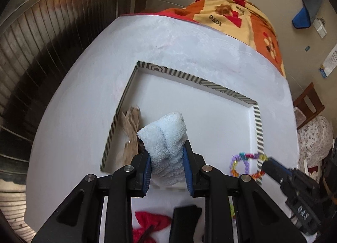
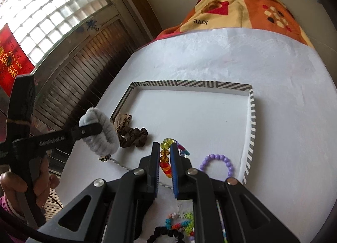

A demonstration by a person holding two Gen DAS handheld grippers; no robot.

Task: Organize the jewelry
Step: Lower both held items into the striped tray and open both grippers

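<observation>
Gripping fluffy blue scrunchie (image 1: pixel 166 137) in left tool (image 1: pixel 167 154), over striped tray (image 1: pixel 260 125)

A white-covered table (image 2: pixel 242 64) meets an orange patterned blanket (image 2: pixel 248 11) (printed "love") at 12 o'clock. Daylight enters a glass-block window (image 2: pixel 50 13) at 10 o'clock above dark wood panelling (image 1: pixel 38 53); a wooden chair (image 1: pixel 308 104) stands at 3 o'clock.
</observation>
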